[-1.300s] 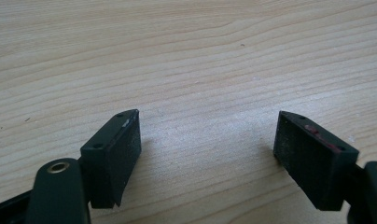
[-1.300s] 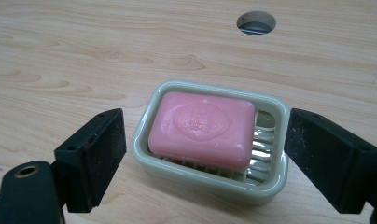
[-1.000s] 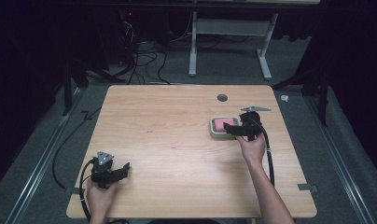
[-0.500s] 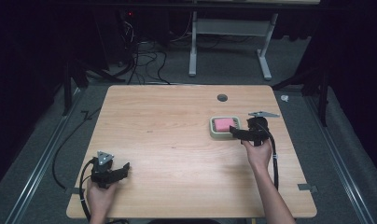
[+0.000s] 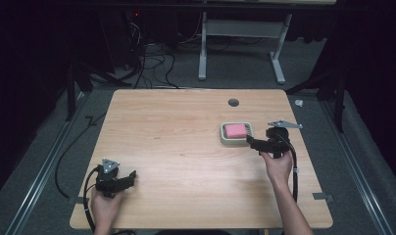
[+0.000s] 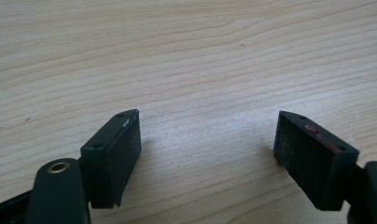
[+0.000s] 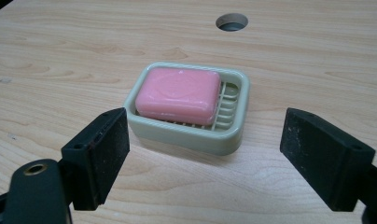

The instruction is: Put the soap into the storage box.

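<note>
So the right gripper (image 7: 203, 154) has its 2 jaws spread wide with nothing between them, sitting just on the near side of the soap dish (image 7: 189, 130) and pointing straight at it. From the high view it's coming at the dish from the right. The dish is a pale green plastic tray with a slatted bottom, on the right half of the table (image 5: 186, 196), a bit nearer than the round cable hole (image 7: 231, 21). A pink soap bar (image 7: 178, 95) lies in it, shoved toward 1 end so some slats show.

My guess on handling: the dish looks light and rigid, so pinching across its 2 long walls should hold fine. The bar is the tricky bit. It's rounded, probably slick, and soft enough to dent, so I'd grab it across the short width, low on the sides, with a gentle squeeze.

The left gripper (image 6: 207, 154) is also spread and empty, parked over bare wood at the near left corner, well apart from everything.
</note>
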`<state>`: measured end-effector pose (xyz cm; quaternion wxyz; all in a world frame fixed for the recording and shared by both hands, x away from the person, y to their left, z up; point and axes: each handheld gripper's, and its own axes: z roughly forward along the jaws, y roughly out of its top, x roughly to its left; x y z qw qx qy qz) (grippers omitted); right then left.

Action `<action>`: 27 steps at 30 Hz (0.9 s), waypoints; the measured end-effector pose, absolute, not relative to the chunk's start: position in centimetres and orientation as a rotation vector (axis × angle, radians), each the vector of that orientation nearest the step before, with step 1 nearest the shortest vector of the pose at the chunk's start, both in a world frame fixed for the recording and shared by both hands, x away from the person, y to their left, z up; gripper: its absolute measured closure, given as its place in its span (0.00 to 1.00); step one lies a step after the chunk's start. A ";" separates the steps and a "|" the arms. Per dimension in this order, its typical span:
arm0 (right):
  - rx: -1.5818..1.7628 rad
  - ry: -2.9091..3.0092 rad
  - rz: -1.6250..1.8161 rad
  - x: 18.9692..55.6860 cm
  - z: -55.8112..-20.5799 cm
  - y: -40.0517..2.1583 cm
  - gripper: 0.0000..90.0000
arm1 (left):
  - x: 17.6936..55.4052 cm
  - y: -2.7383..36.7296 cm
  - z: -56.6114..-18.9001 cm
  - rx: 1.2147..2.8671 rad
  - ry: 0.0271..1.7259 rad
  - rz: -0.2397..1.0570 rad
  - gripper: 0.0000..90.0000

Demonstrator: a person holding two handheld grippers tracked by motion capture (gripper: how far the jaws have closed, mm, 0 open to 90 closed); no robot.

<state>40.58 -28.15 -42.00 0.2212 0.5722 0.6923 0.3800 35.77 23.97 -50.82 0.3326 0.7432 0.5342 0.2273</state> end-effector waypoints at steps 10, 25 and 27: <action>1.585 1.872 1.073 39.0 -41.6 -28.9 0.18 | 35.8 24.0 -50.8 1.942 1.396 0.594 0.26; 1.571 1.848 1.090 37.1 -41.6 -29.7 0.19 | 35.8 24.0 -50.8 1.941 1.396 0.594 0.26; 1.573 1.844 1.090 37.1 -41.6 -29.7 0.20 | 35.8 24.0 -50.8 1.942 1.396 0.594 0.26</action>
